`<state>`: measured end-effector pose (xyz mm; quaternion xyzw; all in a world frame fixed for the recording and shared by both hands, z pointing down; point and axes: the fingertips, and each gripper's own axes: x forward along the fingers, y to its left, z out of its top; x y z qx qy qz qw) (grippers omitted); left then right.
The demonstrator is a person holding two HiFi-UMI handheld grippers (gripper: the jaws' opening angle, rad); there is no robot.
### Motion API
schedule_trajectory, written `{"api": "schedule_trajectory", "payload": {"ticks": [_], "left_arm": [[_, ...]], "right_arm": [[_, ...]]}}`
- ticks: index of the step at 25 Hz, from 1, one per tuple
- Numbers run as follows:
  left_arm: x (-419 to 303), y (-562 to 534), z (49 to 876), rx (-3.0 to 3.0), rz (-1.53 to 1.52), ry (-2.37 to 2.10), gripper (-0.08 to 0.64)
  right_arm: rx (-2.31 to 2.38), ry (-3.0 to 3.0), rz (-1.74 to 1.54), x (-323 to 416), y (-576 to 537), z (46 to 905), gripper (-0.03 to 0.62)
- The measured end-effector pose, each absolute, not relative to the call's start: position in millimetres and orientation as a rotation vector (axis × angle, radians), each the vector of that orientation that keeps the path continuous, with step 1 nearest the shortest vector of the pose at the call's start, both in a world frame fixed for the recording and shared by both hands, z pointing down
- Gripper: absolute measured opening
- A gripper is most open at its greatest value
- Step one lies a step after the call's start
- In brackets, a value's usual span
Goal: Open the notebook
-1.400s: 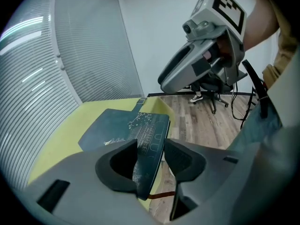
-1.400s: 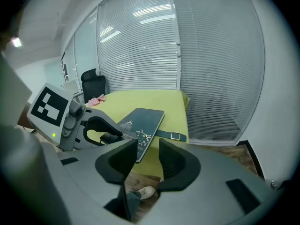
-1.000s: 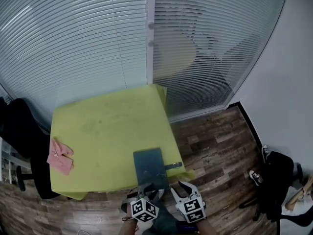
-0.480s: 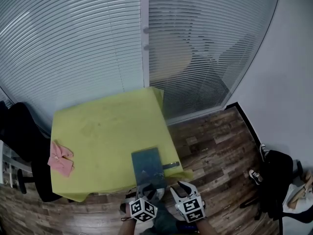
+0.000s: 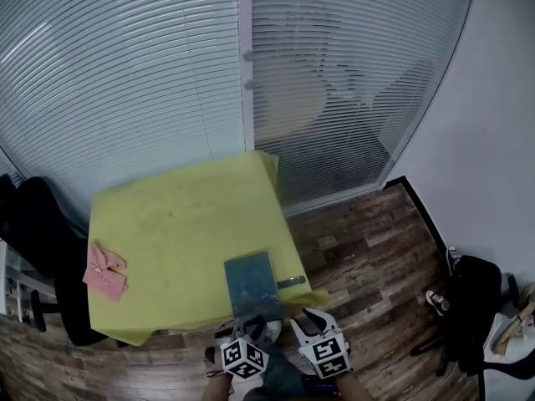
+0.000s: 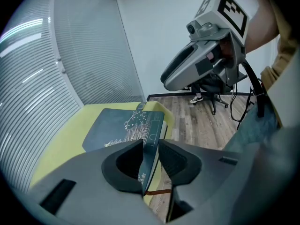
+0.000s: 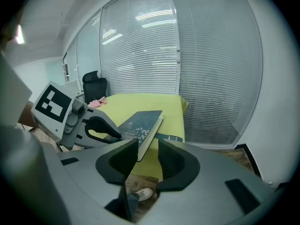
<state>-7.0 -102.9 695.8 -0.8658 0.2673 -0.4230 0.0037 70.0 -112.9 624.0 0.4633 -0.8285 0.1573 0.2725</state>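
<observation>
Dark teal notebook (image 5: 252, 285) overhanging yellow tabletop (image 5: 167, 224) edge, so reachable between just-closing, narrow jaws of left tool (image 6: 151, 149), not clearly pinched yet; right tool (image 7: 147, 149) wide, empty, probably for lifting cover.

In the head view the left gripper (image 5: 253, 324) covers the notebook's (image 5: 251, 284) near edge. Its jaws have just been closing with that corner between them; whether the pads press it is unclear. Shapes behind the blinds (image 5: 351, 73) are blurred. The pink cloth (image 7: 95, 103) is too small to make out.
</observation>
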Motion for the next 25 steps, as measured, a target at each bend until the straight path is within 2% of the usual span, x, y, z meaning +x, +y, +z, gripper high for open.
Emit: {"api": "schedule_trajectory", "payload": {"ticks": [25], "left_arm": [[-15, -102, 679, -2.683, -1.287, 0.893, 0.109]], "right_arm": [[1.262, -2.24, 0.369, 69, -107, 612, 0.147]]}}
